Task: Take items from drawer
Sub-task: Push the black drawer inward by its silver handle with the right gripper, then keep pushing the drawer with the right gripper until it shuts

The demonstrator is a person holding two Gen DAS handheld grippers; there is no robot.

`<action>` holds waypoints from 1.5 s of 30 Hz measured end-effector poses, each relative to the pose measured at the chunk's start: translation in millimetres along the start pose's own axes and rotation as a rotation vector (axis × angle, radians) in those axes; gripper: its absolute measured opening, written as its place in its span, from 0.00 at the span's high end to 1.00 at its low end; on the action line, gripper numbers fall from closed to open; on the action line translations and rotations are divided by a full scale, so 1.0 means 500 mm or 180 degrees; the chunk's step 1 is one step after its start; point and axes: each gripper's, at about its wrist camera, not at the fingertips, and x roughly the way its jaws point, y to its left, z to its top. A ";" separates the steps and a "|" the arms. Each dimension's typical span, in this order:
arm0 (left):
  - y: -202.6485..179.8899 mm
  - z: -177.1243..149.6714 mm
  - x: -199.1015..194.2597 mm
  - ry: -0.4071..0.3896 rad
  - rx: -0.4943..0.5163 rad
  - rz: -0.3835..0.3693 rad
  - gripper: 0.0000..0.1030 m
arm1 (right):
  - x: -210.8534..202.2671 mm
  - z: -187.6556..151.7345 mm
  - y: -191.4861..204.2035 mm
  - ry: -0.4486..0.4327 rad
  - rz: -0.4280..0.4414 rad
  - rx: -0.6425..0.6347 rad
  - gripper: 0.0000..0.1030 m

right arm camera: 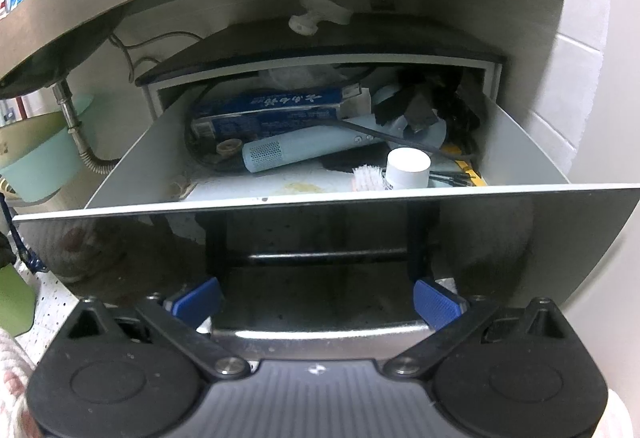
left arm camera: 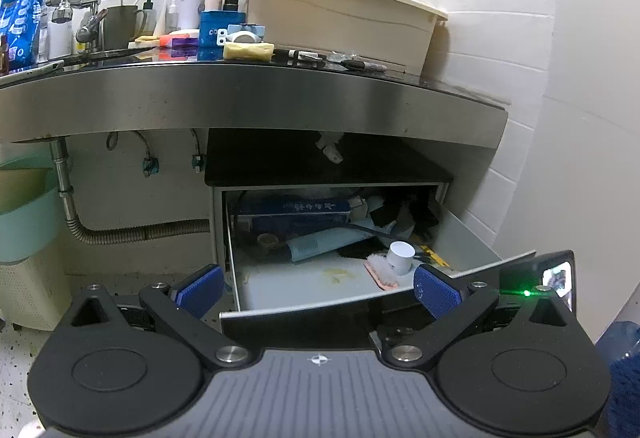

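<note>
drawer front (right arm camera: 520, 238): glossy dark panel, mirror-like
drawer walls (right arm camera: 132, 166): smooth matt grey sheet
counter edge (left arm camera: 248, 98): brushed metal, dull sheen
drain hose (left arm camera: 132, 234): ribbed, metallic-looking
storage bin (left arm camera: 336, 14): smooth beige plastic
gripper pads (right arm camera: 436, 302): blue, finely textured
white cap (right arm camera: 408, 166): smooth, plastic-looking

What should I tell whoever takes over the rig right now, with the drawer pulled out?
Left gripper: open, empty, in front of the drawer.
Right gripper: open, empty, low before the drawer's front panel.
Done: drawer is open.
Inside: white bottle and brush near the front right, light blue device mid-drawer, blue box behind it, dark clutter at back right.
Left: nothing is gripped yet; every item seen is in the drawer. The bottle looks the nearest pick.
</note>
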 end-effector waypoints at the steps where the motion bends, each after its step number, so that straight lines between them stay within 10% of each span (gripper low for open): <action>1: 0.000 0.000 0.000 0.0002 -0.0002 0.0003 0.00 | 0.004 0.003 0.000 -0.0005 0.0000 -0.0002 0.00; 45: 0.019 -0.005 0.007 0.0106 -0.0069 0.0072 0.00 | 0.174 0.155 0.008 -0.0058 -0.0031 -0.0087 0.00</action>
